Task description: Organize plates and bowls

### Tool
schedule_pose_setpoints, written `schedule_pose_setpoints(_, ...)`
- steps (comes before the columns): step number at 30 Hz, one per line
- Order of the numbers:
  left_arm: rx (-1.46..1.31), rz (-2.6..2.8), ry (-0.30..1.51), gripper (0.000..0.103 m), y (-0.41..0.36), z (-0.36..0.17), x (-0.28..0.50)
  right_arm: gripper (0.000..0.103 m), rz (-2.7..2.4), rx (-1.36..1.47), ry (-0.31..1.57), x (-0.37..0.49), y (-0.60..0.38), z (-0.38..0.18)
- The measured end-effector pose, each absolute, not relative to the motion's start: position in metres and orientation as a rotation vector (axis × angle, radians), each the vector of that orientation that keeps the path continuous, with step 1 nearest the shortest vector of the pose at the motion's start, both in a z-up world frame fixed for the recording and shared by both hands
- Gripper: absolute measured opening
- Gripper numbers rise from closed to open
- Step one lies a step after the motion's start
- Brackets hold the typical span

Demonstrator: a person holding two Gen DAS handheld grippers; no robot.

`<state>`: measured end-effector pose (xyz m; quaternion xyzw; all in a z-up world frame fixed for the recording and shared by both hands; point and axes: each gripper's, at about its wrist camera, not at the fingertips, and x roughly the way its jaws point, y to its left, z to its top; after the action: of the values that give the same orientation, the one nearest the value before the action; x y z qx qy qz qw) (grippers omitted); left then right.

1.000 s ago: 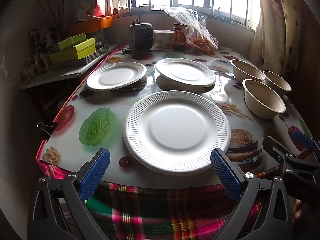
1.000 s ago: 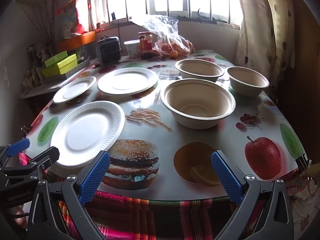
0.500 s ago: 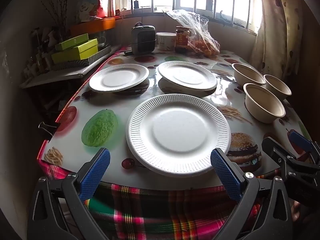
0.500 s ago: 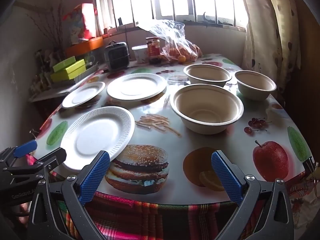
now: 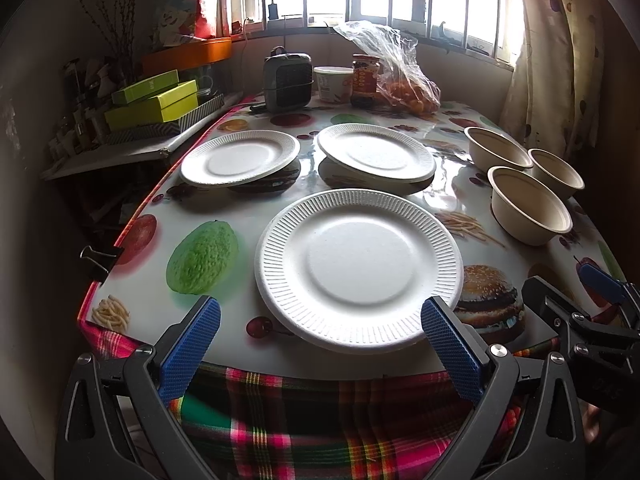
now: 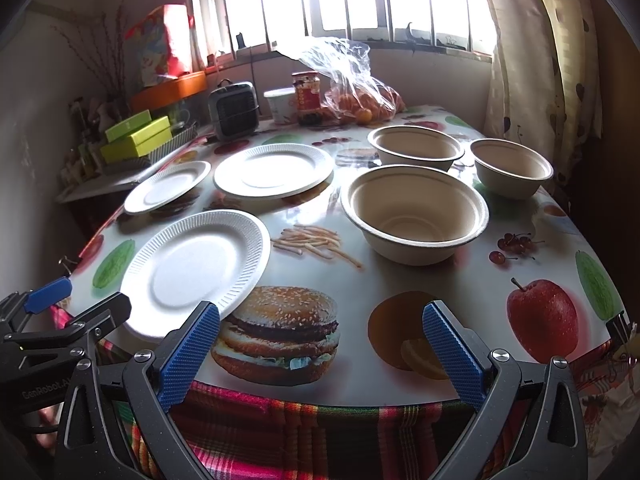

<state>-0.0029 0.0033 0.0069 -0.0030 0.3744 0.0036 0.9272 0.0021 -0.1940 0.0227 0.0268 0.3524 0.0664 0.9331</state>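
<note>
Three white paper plates lie on the fruit-print table: a near one [image 5: 358,268] [image 6: 196,270], a far left one [image 5: 240,157] [image 6: 168,186] and a far middle one [image 5: 376,152] [image 6: 274,171]. Three beige bowls stand to the right: a near one [image 5: 530,210] [image 6: 416,214], a far one [image 5: 498,152] [image 6: 416,148] and a rightmost one [image 5: 556,172] [image 6: 512,168]. My left gripper [image 5: 320,344] is open and empty, just before the near plate's front rim. My right gripper [image 6: 320,346] is open and empty at the table's front edge, right of that plate.
At the table's back stand a small grey heater [image 5: 287,82], a white tub [image 5: 332,83], a jar [image 5: 365,80] and a plastic bag of oranges [image 5: 404,84]. Green boxes [image 5: 154,100] sit on a side shelf at left. A curtain [image 5: 556,48] hangs at right. Plaid cloth [image 5: 320,416] hangs below the edge.
Both grippers have drawn back and risen a little, so the table looks slightly farther and lower in both views. The plates and bowls have not moved.
</note>
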Motion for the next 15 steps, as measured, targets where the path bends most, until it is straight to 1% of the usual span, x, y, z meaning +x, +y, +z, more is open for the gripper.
schedule_pose_setpoints(15,-0.006,0.007,0.767,0.101,0.0046,0.0068,-0.0032,0.103,0.136,0.054,0.722,0.0018,-0.1937,0.0227)
